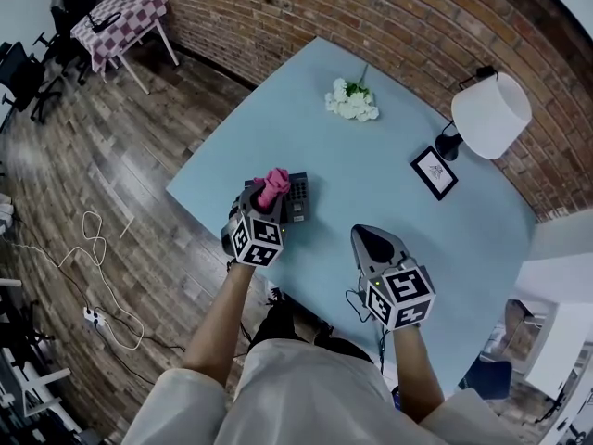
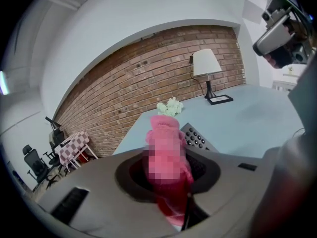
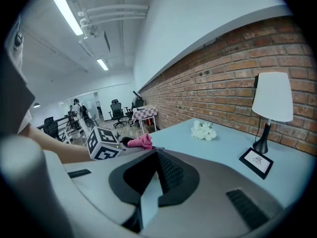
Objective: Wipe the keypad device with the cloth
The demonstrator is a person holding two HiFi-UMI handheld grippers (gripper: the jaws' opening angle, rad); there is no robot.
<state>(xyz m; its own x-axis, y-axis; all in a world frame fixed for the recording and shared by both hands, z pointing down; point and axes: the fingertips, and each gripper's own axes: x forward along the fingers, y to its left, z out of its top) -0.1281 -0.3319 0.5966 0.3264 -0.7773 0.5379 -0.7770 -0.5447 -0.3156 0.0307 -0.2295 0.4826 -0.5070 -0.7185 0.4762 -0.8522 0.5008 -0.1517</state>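
Here we see a pale blue table (image 1: 445, 239) filling the middle of the head view. A bunch of white flowers (image 1: 351, 101) lies near the top centre, a white-shaded lamp (image 1: 491, 114) stands at the upper right, and a small black picture frame (image 1: 434, 172) sits just below the lamp. A checkered table (image 1: 125, 17) stands in the upper left corner by the brick wall (image 1: 371, 7). A white cable (image 1: 93, 248) loops over the wood floor at the left edge.

Left of centre, the left gripper (image 1: 271, 204) is clenched on the pink cloth (image 1: 274, 184). Together they cover much of the keypad device (image 1: 298, 197), which lies by the table's lower left edge. We cannot tell whether the cloth touches it. Lower right of centre, the right gripper (image 1: 372, 239) has its jaws pressed together on nothing, apart from the device.

The left gripper view adds rows of small round buttons just right of the cloth. The right gripper view adds office chairs at the left and ceiling strip lights at the upper left.

The cloth looks soft and fuzzy, bunched into an upright wad. The device is a dark, flat slab. The lampshade is a smooth cone, and one right jaw pad is ribbed.
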